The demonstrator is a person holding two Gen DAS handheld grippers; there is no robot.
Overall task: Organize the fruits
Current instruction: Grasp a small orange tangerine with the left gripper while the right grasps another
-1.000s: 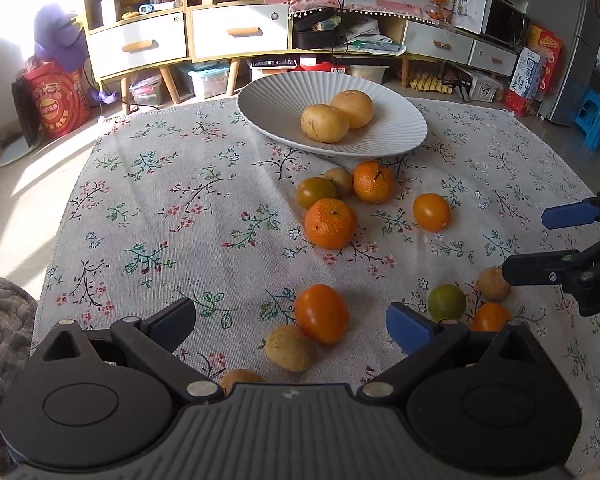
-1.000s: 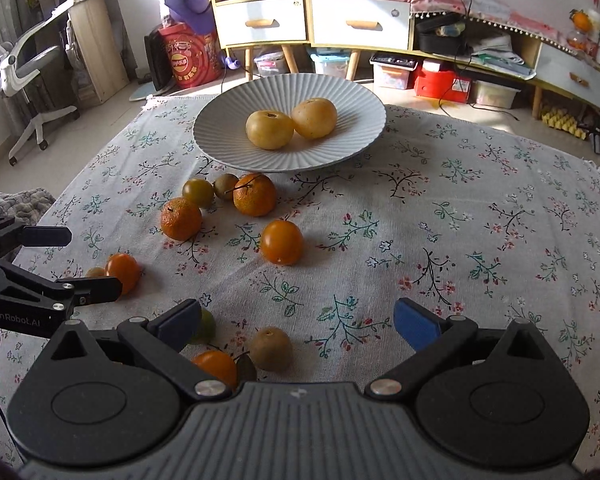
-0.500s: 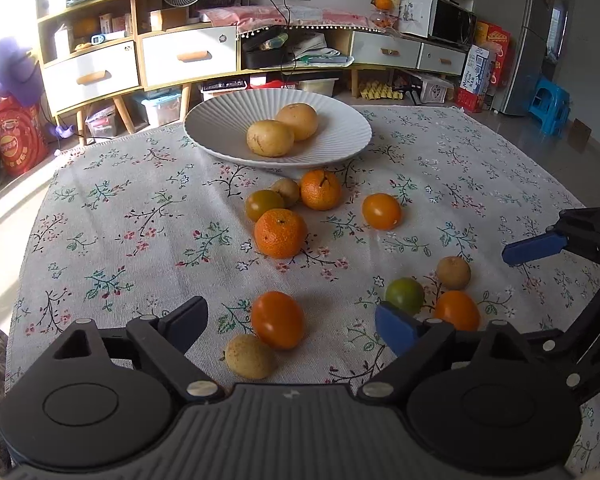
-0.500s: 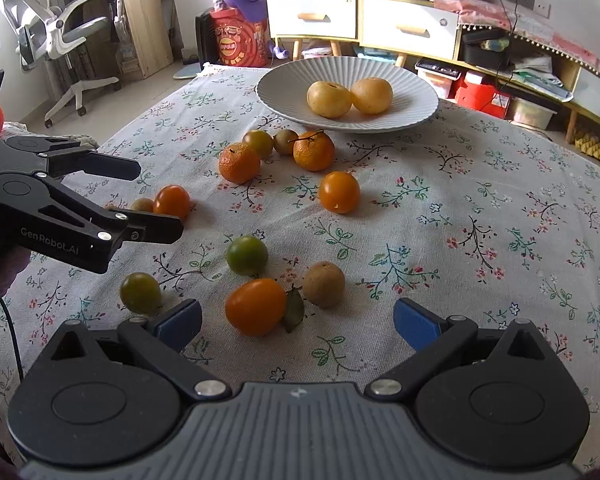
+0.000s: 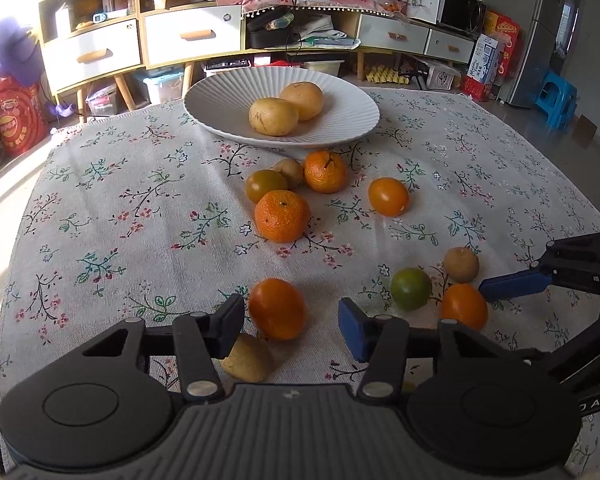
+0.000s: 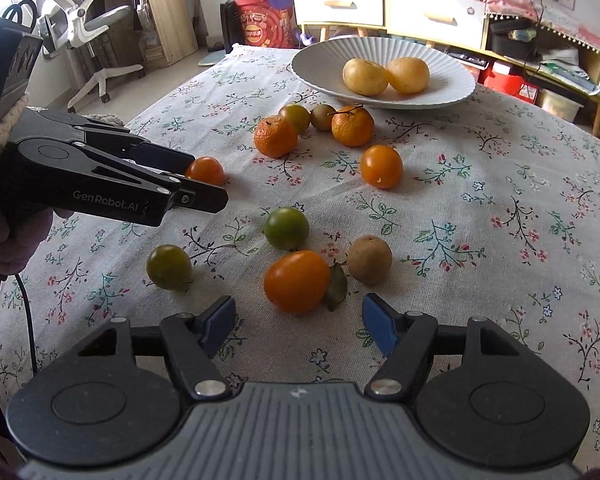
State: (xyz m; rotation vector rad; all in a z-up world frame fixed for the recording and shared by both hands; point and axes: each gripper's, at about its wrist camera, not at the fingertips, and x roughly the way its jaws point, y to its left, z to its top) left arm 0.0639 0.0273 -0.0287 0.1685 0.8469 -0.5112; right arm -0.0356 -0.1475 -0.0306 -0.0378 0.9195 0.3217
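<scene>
The surface (image 5: 112, 200) wears a coarse woven cloth printed with small flowers and twigs. At its far side a ribbed white plate (image 5: 352, 100) holds two smooth yellow fruits (image 5: 274, 116), touching each other. Loose fruit lies between plate and claws: two dimpled mandarins (image 5: 282, 216), a glossy orange one (image 5: 388, 196), and green and brown ones.

The left claw (image 5: 290, 326) has just been closing and stands half open astride a smooth orange fruit (image 5: 277, 308); its pads are not pressing on it. A dull tan fruit (image 5: 246, 358) lies half hidden under its left finger.

The right claw (image 6: 298, 320) has also just been closing; it is half open, just short of an oval orange fruit (image 6: 297, 281) with a dry leaf (image 6: 336, 286) beside it. A green fruit (image 6: 287, 228) and a rough brown one (image 6: 369, 259) crowd close behind.

Only the right view shows the gloved hand (image 6: 8, 240) holding the left claw, a further green fruit (image 6: 169, 267), and an office chair (image 6: 88, 24).
</scene>
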